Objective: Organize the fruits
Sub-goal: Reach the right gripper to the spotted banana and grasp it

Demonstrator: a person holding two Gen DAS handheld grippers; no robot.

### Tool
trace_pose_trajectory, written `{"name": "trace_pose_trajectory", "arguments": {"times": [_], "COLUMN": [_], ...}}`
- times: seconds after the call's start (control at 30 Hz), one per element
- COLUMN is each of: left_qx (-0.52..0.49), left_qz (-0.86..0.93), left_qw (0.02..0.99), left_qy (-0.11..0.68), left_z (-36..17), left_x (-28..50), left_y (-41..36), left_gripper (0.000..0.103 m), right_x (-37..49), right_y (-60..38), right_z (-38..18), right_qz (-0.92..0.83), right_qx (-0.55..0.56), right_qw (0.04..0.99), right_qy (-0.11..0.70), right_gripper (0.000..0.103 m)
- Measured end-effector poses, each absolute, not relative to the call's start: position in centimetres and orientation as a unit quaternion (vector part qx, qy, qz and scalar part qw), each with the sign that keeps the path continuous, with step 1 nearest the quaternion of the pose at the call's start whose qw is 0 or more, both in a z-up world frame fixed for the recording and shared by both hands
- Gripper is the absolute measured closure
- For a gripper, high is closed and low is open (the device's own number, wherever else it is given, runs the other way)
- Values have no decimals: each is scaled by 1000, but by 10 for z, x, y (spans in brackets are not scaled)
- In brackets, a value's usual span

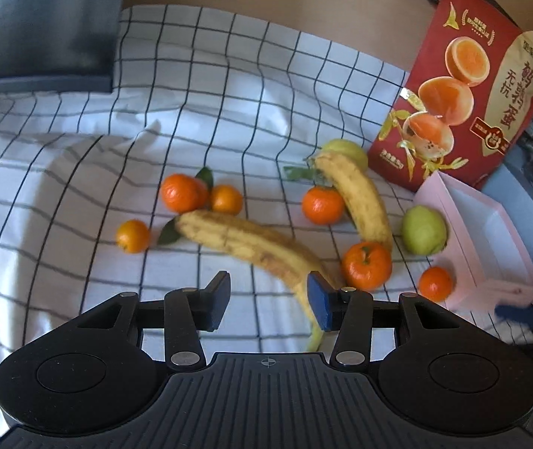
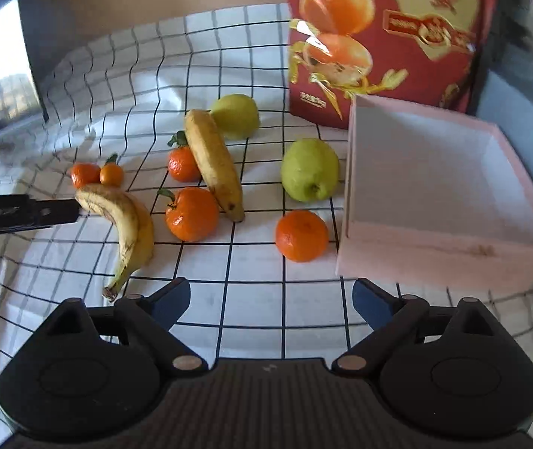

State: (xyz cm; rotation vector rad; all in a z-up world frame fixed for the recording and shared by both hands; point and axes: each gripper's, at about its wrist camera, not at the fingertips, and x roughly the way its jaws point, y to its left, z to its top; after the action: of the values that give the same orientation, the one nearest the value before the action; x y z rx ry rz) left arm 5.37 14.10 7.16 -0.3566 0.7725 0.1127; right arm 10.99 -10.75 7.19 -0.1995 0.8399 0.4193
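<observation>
Both our left gripper (image 1: pixel 268 305) and right gripper (image 2: pixel 271 304) are spread wide holding nothing, and honestly that soft spotty banana (image 1: pixel 251 245) might bruise if we clamp hard.

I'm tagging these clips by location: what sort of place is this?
Probably a home tabletop: a white black-grid checked tablecloth spread with loose fruit, a red printed food box at the back, and a dark monitor screen to one side.
</observation>
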Motion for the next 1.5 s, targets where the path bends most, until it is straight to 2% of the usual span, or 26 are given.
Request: {"name": "trace_pose_trajectory", "arguments": {"times": [0.07, 0.17, 0.33, 0.37, 0.43, 0.6, 0.77, 0.9, 1.03, 1.2, 1.5], "left_qx": [-178, -184, -228, -227, -229, -261, -258, -257, -252, -222, -90], "left_qz": [39, 29, 54, 70, 107, 135, 160, 166, 146, 82, -44], "left_qw": [906, 898, 898, 901, 898, 897, 896, 894, 897, 907, 922], "left_qy": [383, 398, 373, 363, 360, 330, 326, 328, 333, 348, 375], "left_z": [62, 51, 55, 56, 61, 80, 84, 77, 73, 70, 55], "left_x": [46, 38, 26, 24, 18, -22, -56, -62, -48, -9, 78], "left_y": [147, 152, 165, 167, 166, 167, 173, 183, 187, 171, 92], "left_gripper": [53, 53, 53, 53, 54, 54, 54, 54, 54, 54, 54], "right_x": [103, 104, 115, 117, 126, 161, 190, 181, 155, 116, 81], "right_y": [-98, -87, -50, -41, -21, 36, 60, 56, 33, -21, -135], "right_z": [76, 80, 84, 84, 79, 52, 32, 32, 37, 39, 44], "right_qz": [201, 231, 330, 355, 395, 443, 452, 442, 426, 415, 312], "right_qx": [-132, -144, -185, -193, -208, -238, -226, -219, -196, -139, -88], "right_qw": [891, 881, 843, 836, 823, 787, 764, 767, 772, 768, 817], "right_qy": [385, 386, 382, 372, 351, 356, 402, 411, 429, 468, 476], "right_gripper": [9, 19, 48, 50, 51, 51, 51, 60, 66, 67, 67]}}
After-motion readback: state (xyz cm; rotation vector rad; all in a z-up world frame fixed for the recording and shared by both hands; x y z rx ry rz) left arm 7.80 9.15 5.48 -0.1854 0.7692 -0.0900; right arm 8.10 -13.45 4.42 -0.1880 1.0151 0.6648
